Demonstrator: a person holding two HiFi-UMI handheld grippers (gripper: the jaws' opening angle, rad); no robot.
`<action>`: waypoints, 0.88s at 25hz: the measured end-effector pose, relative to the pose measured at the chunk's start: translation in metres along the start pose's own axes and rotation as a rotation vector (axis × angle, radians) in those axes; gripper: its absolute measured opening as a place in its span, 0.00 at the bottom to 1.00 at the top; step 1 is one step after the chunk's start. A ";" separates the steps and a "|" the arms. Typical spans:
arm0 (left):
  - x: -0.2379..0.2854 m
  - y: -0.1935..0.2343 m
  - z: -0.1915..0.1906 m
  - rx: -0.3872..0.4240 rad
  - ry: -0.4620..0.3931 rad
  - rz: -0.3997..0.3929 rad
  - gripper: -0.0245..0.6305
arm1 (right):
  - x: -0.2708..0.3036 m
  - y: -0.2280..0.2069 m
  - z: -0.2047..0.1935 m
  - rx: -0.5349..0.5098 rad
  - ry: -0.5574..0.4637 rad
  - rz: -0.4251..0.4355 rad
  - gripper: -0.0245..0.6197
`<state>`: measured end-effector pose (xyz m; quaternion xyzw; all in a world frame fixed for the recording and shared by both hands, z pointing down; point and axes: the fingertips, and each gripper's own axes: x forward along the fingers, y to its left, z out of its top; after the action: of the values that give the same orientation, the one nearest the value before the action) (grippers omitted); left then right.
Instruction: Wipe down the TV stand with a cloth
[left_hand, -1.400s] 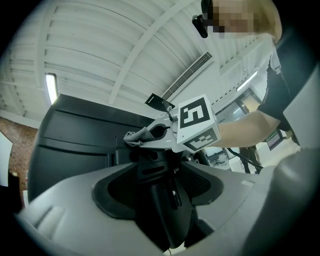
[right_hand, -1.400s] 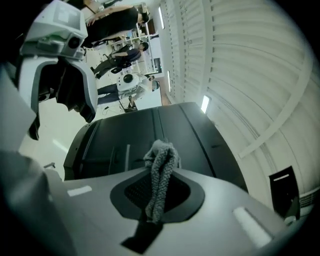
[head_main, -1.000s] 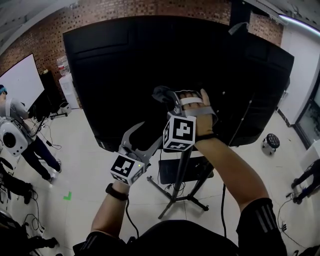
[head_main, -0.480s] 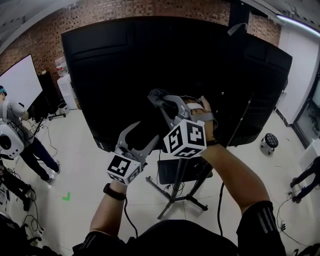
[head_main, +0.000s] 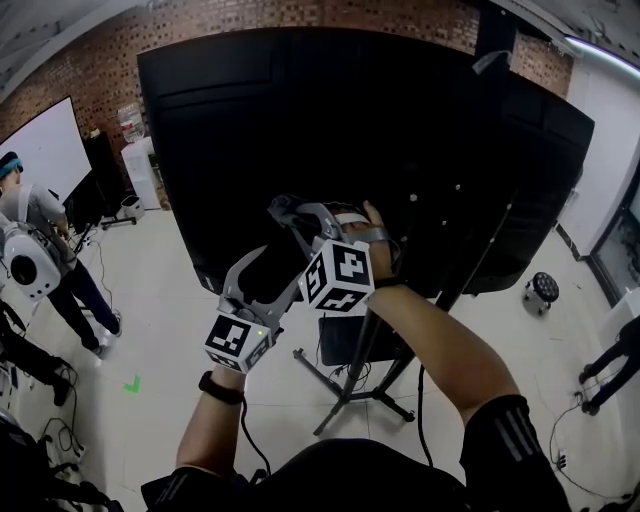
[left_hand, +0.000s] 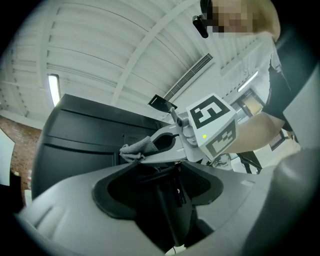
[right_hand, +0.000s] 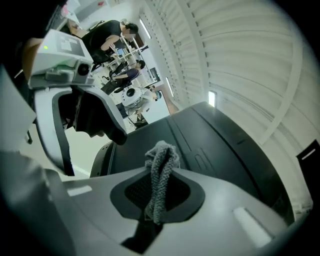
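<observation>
A big black TV (head_main: 400, 130) shows its back, mounted on a black tripod stand (head_main: 352, 372). My right gripper (head_main: 290, 213) is shut on a bunched grey cloth (head_main: 282, 207) and holds it against the lower left part of the TV's back. The cloth (right_hand: 160, 170) stands up between the jaws in the right gripper view. In the left gripper view that cloth (left_hand: 135, 148) pokes out of the right gripper's tip. My left gripper (head_main: 262, 282) hangs just below and left of the right one, open and empty, pointing up at the TV's lower edge.
A black shelf (head_main: 342, 348) sits on the stand below the TV. Cables run over the white floor. A person with white gear (head_main: 30, 260) stands at the left near a whiteboard (head_main: 40, 150). A small round black device (head_main: 545, 288) lies at the right.
The right gripper has carried the cloth leftward and slightly down across the TV's back. The left gripper has drifted a little left with it.
</observation>
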<state>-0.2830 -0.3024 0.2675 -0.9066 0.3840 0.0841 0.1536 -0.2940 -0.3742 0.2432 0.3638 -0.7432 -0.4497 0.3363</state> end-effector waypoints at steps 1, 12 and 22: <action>-0.002 0.002 -0.003 -0.003 0.011 0.005 0.48 | 0.006 0.003 -0.002 0.005 0.010 0.012 0.08; 0.005 -0.002 -0.013 0.001 0.007 -0.009 0.48 | -0.001 -0.002 -0.042 -0.047 0.141 -0.034 0.07; 0.036 -0.026 -0.018 -0.029 -0.003 -0.076 0.48 | -0.026 -0.013 -0.078 -0.201 0.325 -0.068 0.08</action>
<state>-0.2387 -0.3161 0.2805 -0.9224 0.3481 0.0849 0.1441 -0.2127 -0.3895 0.2559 0.4212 -0.6176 -0.4683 0.4710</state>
